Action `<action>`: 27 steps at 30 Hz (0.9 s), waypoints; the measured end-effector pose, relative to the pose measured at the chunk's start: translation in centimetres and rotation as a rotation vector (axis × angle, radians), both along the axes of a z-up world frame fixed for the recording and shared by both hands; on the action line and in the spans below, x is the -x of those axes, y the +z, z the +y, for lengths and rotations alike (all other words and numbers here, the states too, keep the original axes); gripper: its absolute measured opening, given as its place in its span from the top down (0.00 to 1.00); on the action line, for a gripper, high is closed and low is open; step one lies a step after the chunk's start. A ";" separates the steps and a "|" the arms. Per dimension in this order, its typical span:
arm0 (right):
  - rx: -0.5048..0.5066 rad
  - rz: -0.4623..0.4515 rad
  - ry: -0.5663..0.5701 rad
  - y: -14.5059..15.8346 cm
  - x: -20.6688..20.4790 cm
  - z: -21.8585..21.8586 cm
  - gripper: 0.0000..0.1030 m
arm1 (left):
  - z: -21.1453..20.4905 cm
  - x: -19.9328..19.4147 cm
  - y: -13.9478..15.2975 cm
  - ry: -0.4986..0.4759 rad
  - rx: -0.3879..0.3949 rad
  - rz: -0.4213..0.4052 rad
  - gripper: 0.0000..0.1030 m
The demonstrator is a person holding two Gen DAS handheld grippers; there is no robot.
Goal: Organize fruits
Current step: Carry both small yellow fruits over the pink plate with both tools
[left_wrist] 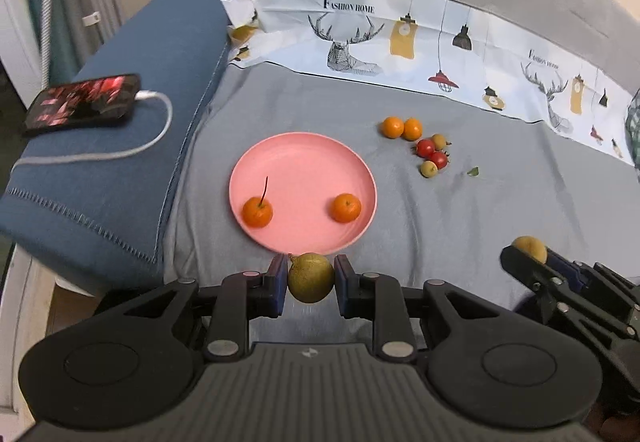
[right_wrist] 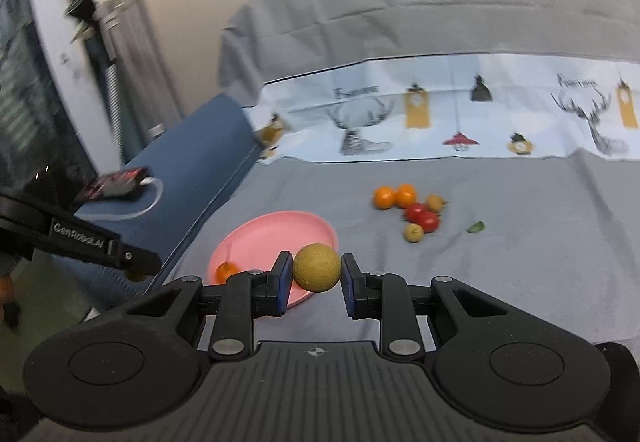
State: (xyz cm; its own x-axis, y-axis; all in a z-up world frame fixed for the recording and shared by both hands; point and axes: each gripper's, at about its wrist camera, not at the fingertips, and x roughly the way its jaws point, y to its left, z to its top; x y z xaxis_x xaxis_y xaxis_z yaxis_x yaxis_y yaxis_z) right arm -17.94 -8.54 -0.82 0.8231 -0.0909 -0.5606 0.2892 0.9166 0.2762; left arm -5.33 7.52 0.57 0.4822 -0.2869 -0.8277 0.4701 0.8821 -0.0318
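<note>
On grey bedsheet (left_wrist: 440, 226): pink plate (left_wrist: 304, 161) bearing two oranges; loose fruit pile (left_wrist: 420, 145); phone (left_wrist: 82, 101) on blue blanket (left_wrist: 132, 169). Left gripper (left_wrist: 311, 278) and right gripper (right_wrist: 316, 268) each clamp a brownish fruit.

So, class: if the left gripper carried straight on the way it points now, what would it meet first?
Probably the pink plate: the left gripper, shut on a yellow-green fruit, points down at its near rim, though depth is hard to judge.

"FASHION HOME" is printed on the patterned sheet (left_wrist: 400, 37); "GenRobot.AI" stands on the left claw's arm (right_wrist: 80, 236).
</note>
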 end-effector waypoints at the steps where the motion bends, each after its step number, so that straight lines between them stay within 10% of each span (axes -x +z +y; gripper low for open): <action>1: 0.009 0.001 0.009 0.3 0.2 0.6 0.74 | 0.7 0.5 0.1 0.009 0.011 0.001 0.73; 27: 0.126 0.056 0.061 1.7 -0.4 4.2 0.74 | 4.3 0.5 -0.7 0.042 0.072 0.010 0.73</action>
State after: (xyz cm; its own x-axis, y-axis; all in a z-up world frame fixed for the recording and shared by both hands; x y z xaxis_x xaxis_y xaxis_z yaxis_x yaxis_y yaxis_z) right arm -17.51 -4.38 0.88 0.7968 -0.1141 -0.5934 0.2439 0.9592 0.1430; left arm -5.86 11.86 -0.18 0.4865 -0.3255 -0.8108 0.4320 0.8962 -0.1006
